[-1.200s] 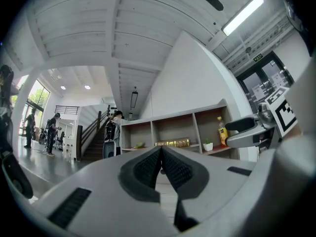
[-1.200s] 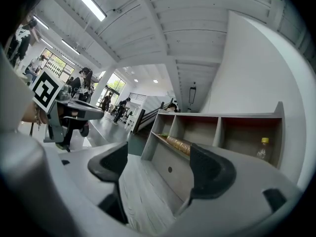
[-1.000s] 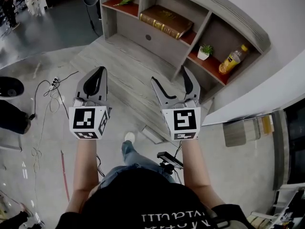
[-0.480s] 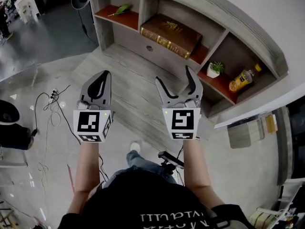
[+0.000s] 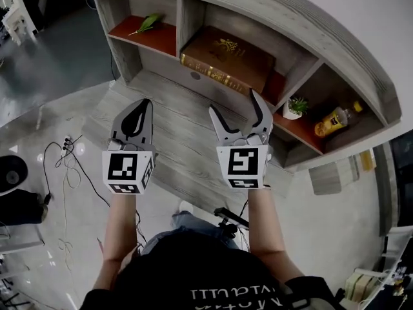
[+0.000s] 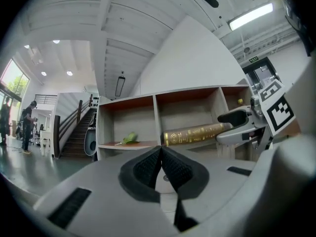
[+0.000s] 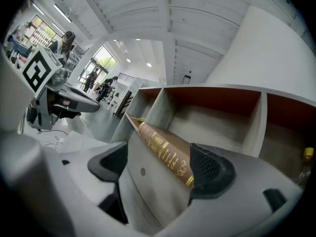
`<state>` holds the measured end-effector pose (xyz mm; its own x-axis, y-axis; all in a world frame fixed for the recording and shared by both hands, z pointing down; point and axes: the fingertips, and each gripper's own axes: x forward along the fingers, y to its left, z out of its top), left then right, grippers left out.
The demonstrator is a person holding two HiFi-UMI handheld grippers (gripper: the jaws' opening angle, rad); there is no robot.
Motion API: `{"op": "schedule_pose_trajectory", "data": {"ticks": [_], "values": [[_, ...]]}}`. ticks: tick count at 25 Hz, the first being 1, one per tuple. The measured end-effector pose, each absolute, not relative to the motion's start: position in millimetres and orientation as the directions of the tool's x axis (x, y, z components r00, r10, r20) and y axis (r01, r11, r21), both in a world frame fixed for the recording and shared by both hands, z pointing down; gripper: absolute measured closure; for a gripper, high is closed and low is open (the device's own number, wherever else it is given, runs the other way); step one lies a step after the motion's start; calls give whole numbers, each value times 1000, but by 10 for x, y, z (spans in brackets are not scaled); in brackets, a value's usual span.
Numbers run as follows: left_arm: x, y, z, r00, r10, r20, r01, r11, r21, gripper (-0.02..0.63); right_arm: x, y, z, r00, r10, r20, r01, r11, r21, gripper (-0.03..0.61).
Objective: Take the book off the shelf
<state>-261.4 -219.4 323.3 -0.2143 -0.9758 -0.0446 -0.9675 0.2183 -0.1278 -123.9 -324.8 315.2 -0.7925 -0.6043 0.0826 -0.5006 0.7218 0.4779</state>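
The book (image 5: 227, 58) lay flat in the middle compartment of the shelf (image 5: 182, 18), upper centre of the head view, gilt spine facing outward; its long axis ran from upper left to lower right, across the line of approach. The right gripper (image 5: 232, 103) hung just below it in the frame, jaws spread wide and holding nothing; in its own view the spine showed between the pads, not yet touched. The left gripper (image 5: 138, 112), lower left of the book, had its jaws pressed together on nothing. The right gripper looked nearer and better lined up; a straight reach seemed called for, jaws closing across the book's thickness.
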Motion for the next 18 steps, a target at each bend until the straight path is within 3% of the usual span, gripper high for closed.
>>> {"op": "schedule_pose_trajectory", "data": {"ticks": [18], "values": [[-2789, -2705, 3256, -104, -993, -58, -989, 109, -96, 603, -1387, -3517, 3177, -734, -668, 119, -483, 638, 600, 195]]}}
